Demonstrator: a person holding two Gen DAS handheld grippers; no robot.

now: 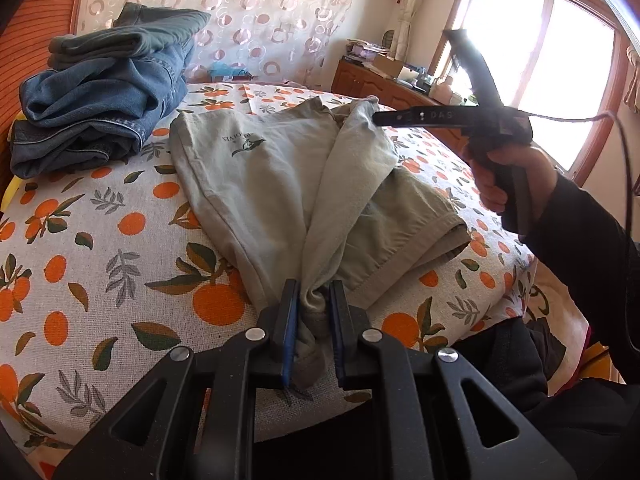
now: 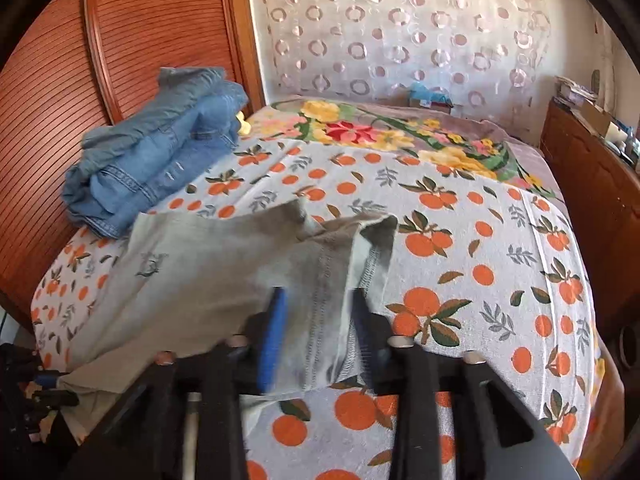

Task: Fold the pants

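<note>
My left gripper (image 1: 313,320) is clamping a bunched corner of the pale green pants (image 1: 280,184) at the near edge of the bed (image 1: 100,272), while my right gripper (image 2: 318,336) is hanging with its jaws apart around a hemmed flap of the same cloth; I cannot tell whether the pads are touching it. The pants are lying half folded in the middle of the orange-print cover, right of the stacked jeans (image 1: 100,92) at the far left. I am judging the fabric as light, soft and limp: it is draping and creasing freely, so 1 pinch is going to drag the rest. I am reckoning the stitched hems and waistband are the firmest places to grip.
</note>
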